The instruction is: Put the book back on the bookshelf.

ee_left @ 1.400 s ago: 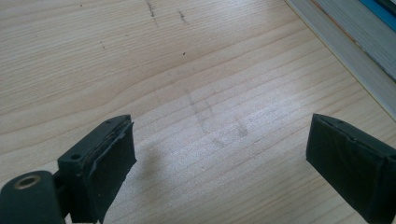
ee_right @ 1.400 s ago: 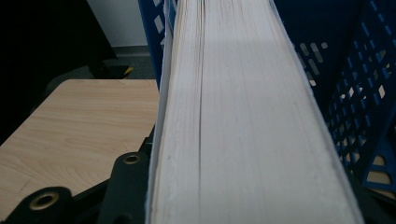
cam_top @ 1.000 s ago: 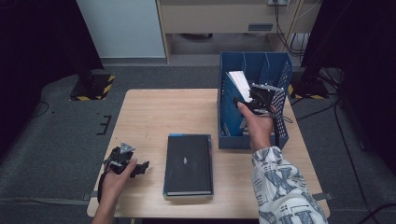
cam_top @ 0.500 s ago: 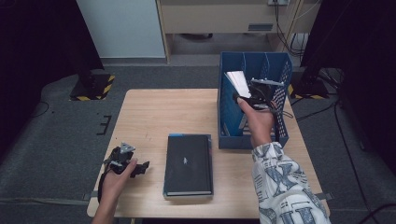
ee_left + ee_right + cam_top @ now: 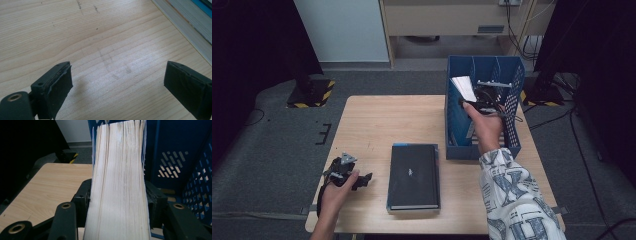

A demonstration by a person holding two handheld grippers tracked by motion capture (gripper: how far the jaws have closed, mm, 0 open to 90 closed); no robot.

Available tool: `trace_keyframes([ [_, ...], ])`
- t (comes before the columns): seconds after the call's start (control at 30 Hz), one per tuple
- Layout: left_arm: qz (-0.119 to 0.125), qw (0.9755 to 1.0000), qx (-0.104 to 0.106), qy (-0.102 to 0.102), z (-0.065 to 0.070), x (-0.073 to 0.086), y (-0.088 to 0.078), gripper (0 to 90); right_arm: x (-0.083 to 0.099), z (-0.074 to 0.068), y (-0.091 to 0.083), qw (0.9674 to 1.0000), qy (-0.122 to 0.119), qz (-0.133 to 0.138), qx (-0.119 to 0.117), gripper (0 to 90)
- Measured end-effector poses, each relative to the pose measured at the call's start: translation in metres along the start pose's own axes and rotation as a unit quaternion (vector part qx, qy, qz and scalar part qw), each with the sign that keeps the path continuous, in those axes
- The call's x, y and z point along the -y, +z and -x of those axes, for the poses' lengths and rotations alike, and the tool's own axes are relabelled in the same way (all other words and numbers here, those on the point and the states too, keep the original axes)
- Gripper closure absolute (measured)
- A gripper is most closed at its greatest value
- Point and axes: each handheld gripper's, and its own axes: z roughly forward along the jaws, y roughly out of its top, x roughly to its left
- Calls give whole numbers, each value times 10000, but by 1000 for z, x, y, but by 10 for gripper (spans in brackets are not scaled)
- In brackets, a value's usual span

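A book (image 5: 118, 185) is gripped by the right claw (image 5: 484, 97) inside the blue bin (image 5: 512, 75), in the bin's left part beside its left wall. In the right gripper view the page block is seen between the two jaws, which press on the covers on both sides. The book stands on edge, its pale page edges turned toward the person; its long axis rises and leans up and away from the claw, the top reaching the bin's rim. In the high view its white upper end (image 5: 463, 87) is tilted toward the bin's left wall.

The bin is set at the right rear of the desk (image 5: 377, 120), a light wooden top with faint scuffs and dark marks seen in the left gripper view. A second, black book (image 5: 413, 175) lies flat near the front edge, its long axis running front to back, just left of the bin's front corner.

The left claw (image 5: 117, 87) is rested at the desk's front left corner, well apart from both books, its jaws spread wide with bare wood between them.

The desk is surrounded by grey carpet. Beyond it a pale panel, a beige cabinet, dark stands with yellow-black striped feet and cables are seen.
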Motion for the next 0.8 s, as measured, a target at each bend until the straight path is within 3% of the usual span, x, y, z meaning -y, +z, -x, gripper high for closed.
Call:
trace_keyframes([
  [0.43, -7, 10000, 20, -14, 1, 0, 1, 75, -2, -2, -1, 9997, -186, -74, 157, 588],
  [0.8, 0, 10000, 10, -17, 0, 0, 0, 75, -5, -4, 1, 9994, -226, 18, 273, 604],
])
